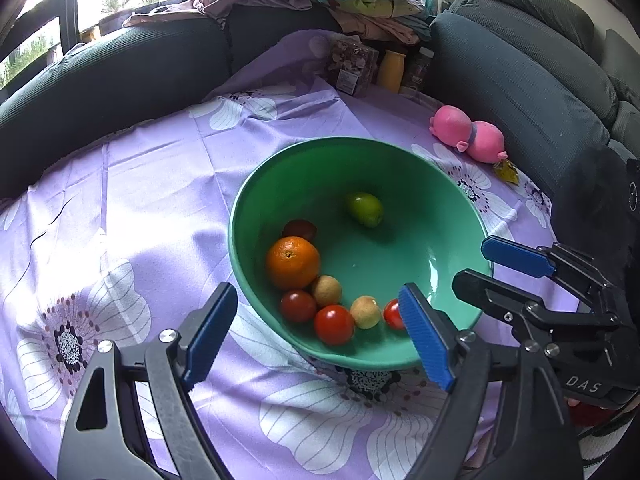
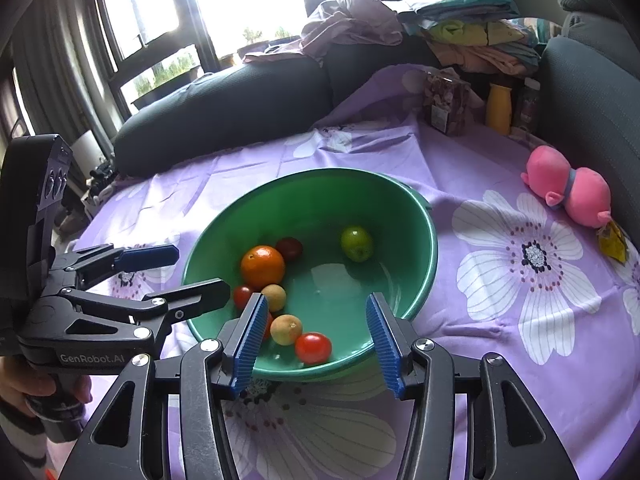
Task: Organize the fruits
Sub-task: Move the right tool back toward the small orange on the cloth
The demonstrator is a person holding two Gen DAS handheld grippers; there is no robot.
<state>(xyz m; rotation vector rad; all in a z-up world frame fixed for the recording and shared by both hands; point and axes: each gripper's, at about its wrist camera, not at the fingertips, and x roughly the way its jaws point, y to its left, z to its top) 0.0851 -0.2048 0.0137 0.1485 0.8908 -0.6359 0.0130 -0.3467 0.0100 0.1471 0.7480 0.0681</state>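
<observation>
your fruits all sit inside the green bowl (image 1: 400,168) — a smooth, glossy round basin with a thick rolled rim, standing near the middle of the table on a thin, creased lilac cloth (image 1: 140,184) printed with big white flowers. along the bowl's near-left wall lies a dimpled, matte orange (image 1: 293,262) with a dark red fruit (image 1: 301,229) tucked behind it; nearer you, small shiny red tomatoes (image 1: 334,325) and two dull tan, round fruits (image 1: 326,290) crowd together against the near wall, several touching. a waxy green lime (image 1: 365,209) rests alone on the far side of the bowl floor, well apart from the cluster. at the table's far right edge lies a soft pink plush toy (image 1: 468,136), and at the far corner stand a yellow bottle (image 1: 391,70) and a clear packet. your left gripper (image 1: 316,330) points down at a slant over the bowl's near rim, its ribbed blue pads (image 1: 426,338) spread wide with nothing between them — the fruit lies beyond, untouched. your right gripper (image 2: 316,338) slants down the same way over the near rim, its jaws parted to a moderate gap and empty, a tomato and a tan fruit showing just past its pads. a hand (image 2: 24,388) wraps the left gripper's handle at the lower left of the right wrist view.
</observation>
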